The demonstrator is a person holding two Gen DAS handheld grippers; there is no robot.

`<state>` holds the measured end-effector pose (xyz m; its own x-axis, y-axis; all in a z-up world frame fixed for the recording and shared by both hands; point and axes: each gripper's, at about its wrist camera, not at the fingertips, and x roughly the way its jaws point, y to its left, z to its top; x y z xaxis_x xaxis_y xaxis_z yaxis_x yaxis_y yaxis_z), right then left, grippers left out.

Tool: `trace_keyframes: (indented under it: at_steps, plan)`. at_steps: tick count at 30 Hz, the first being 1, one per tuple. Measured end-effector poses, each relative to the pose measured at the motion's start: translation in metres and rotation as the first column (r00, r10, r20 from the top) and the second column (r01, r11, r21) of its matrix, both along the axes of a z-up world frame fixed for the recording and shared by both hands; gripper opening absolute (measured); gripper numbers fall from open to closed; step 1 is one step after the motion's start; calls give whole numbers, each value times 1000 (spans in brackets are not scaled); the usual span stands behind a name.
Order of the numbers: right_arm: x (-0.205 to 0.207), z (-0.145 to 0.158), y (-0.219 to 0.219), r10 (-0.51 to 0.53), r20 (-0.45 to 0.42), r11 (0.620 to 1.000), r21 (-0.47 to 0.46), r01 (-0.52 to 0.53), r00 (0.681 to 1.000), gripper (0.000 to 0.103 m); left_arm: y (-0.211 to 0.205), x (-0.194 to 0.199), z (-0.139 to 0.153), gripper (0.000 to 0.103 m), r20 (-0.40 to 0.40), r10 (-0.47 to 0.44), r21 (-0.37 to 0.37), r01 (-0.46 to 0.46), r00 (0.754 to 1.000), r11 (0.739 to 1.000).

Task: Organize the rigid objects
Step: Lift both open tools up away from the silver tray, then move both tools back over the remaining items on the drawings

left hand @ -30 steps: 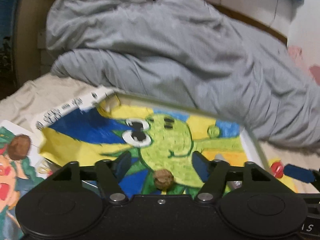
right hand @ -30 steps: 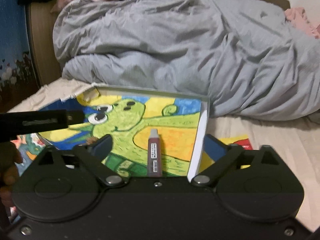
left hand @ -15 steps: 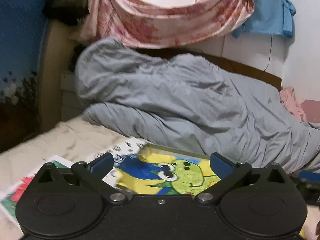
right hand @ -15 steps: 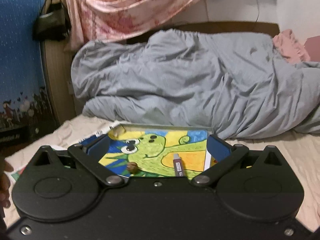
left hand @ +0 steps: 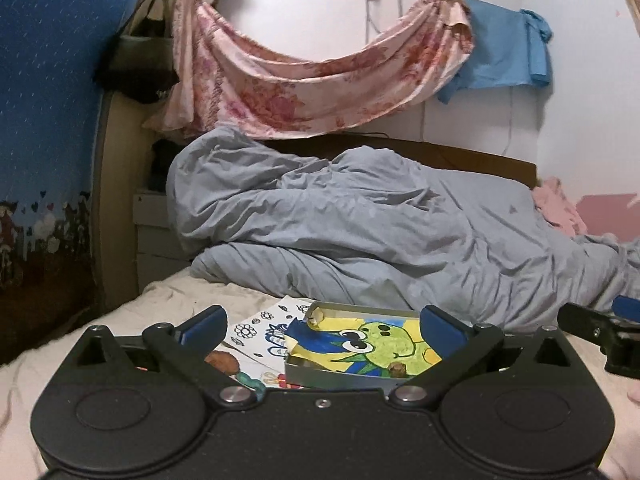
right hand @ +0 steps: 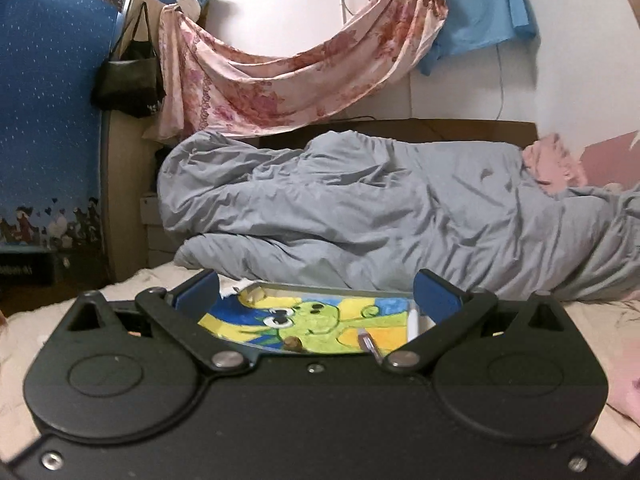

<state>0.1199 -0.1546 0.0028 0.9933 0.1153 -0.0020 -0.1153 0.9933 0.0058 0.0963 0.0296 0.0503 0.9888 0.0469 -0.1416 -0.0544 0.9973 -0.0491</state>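
A shallow metal tray (left hand: 320, 376) lined with a green cartoon drawing lies on the bed. Inside it rest a walnut (left hand: 397, 369) and, in the right wrist view, the same walnut (right hand: 293, 343) beside a dark red marker (right hand: 370, 345). A second walnut (left hand: 222, 361) sits on a colouring sheet left of the tray. My left gripper (left hand: 322, 326) hangs open and empty, back from the tray. My right gripper (right hand: 316, 296) is also open and empty, held short of the tray's rim (right hand: 332, 289). One of its fingers (left hand: 626, 305) shows at the right edge of the left wrist view.
A bunched grey duvet (left hand: 360, 232) fills the bed behind the tray. Colouring sheets (left hand: 260, 330) lie left of it on the cream sheet. A floral cloth (right hand: 288, 76), a blue cloth (right hand: 480, 12) and a black bag (right hand: 128, 80) hang on the wall and headboard.
Both grippers have drawn back and risen from the tray, so the whole room now shows. The left jaws have spread wider, leaving the walnut lying in the tray.
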Motion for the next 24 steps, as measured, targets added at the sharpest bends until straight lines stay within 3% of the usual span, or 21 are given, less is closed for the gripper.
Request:
trace_keyframes:
  at_steps: [6,15,24]
  plan:
    - [-21,-8,8,-54,-65,998,-12,53,996,103,11,-26,-7,102,-30,-58,54,59,998,997]
    - [-33,-27,19,-121,-242,992,-60,110,963,103,15,-46,-40,102,-106,-127,25,130,986,991]
    - [-36,-41,36,-94,-305,987,-156,48,948,103,11,-52,-61,102,-179,-141,31,149,974,988]
